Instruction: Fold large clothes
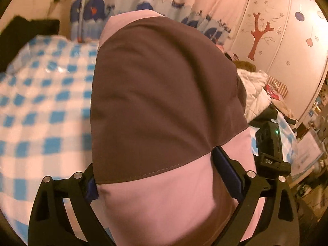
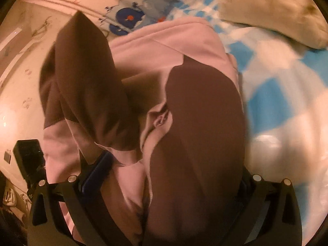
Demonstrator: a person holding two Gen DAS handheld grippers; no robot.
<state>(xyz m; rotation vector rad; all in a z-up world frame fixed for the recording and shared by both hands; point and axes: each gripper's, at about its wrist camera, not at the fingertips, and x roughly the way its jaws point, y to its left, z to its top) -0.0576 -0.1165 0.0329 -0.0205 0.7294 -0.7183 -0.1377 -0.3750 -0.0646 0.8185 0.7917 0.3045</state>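
A large brown and pink garment point(image 1: 164, 94) fills the left wrist view, lifted above the bed. It hangs over and between the wide-spread fingers of my left gripper point(image 1: 157, 164), and both blue pads point(image 1: 227, 172) show at its sides. In the right wrist view the same garment point(image 2: 201, 110) is bunched in folds, a brown flap point(image 2: 86, 78) standing up on the left. My right gripper point(image 2: 174, 166) also stands wide with cloth heaped between its fingers. Its left pad point(image 2: 96, 170) shows; the cloth hides the right one. The black body of the other gripper point(image 1: 268, 141) sits close at the right.
A blue and white checked bedspread point(image 1: 41, 102) lies underneath. A curtain with blue whales point(image 1: 143, 2) hangs behind. A white jacket and other clothes point(image 1: 254, 90) are piled at the right, before a wardrobe with a red tree sticker point(image 1: 258, 34). A beige pillow point(image 2: 272, 10) lies at the far right.
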